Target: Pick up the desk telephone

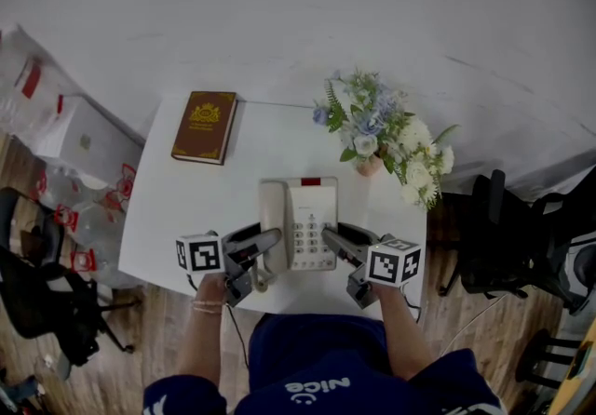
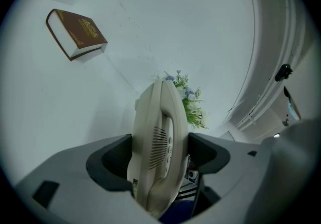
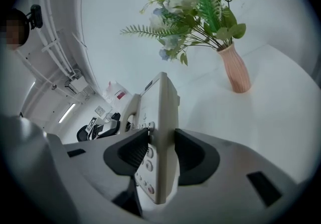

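Gripping from both sides, head view: left tool [image 1: 265,244] and right tool [image 1: 333,241] flank the desk telephone [image 1: 300,218] at the near edge of the tabletop [image 1: 177,208]. Left gripper view: jaws clamp the handset [image 2: 155,142] side; handset may slide off. Right gripper view: jaws pinch the thin keypad [image 3: 145,163] edge; uneven pull could twist it loose.

White table [image 1: 177,208] set on wooden floor [image 1: 158,329]. Brown book [image 1: 205,126] with gold emblem laid flat near table's far left corner. Pink ribbed vase [image 3: 235,70] stood upright at far right side, filled with white and blue flowers [image 1: 382,129] and green leaves, well apart from book. Black chair [image 1: 494,236] placed right of table, second black chair [image 1: 37,297] left. Plastic-wrapped packages [image 1: 79,139] with red marks piled left of table.
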Demonstrator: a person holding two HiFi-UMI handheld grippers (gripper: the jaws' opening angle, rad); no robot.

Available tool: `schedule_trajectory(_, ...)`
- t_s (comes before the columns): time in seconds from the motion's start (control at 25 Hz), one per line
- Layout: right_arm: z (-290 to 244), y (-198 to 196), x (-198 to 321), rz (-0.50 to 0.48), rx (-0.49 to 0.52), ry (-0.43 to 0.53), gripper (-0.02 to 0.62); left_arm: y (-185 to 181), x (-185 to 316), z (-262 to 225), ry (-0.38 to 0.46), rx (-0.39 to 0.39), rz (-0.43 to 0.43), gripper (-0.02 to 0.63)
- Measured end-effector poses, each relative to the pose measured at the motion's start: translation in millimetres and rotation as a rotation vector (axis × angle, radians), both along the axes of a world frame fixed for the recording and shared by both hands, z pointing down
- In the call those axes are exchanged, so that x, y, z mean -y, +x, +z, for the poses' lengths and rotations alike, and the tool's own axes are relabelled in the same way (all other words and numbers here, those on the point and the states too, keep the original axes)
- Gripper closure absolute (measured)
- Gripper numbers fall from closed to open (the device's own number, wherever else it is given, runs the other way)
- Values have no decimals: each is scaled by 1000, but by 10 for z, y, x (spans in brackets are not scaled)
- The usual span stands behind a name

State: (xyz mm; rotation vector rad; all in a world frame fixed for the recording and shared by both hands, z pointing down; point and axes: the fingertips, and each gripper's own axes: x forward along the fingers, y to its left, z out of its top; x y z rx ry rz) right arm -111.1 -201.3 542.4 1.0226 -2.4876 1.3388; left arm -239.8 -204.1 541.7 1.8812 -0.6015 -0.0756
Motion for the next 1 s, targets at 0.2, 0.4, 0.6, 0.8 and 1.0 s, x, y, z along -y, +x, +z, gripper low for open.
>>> schedule_trajectory(0.2, -213, -17, 36, -1, 2, 53, 413, -35, 27, -215, 46, -2, -38, 244)
schedule_trajectory(0.4, -397, -44, 62, -1, 13, 88, 414, -57, 42, -421, 90, -15, -61, 244)
schedule_trajectory(0.6, -607, -59, 74, 7, 23, 140, 414, -92, 36, -593, 106, -39, -106, 245)
schedule_trajectory(0.8, -812, -59, 61, 13, 27, 197, 414, -105, 12, -777, 143, -65, -135, 245)
schedule_trajectory(1.0, -996, -56, 66, 15, 51, 236, 416, -102, 25, -1046, 241, -25, -130, 247)
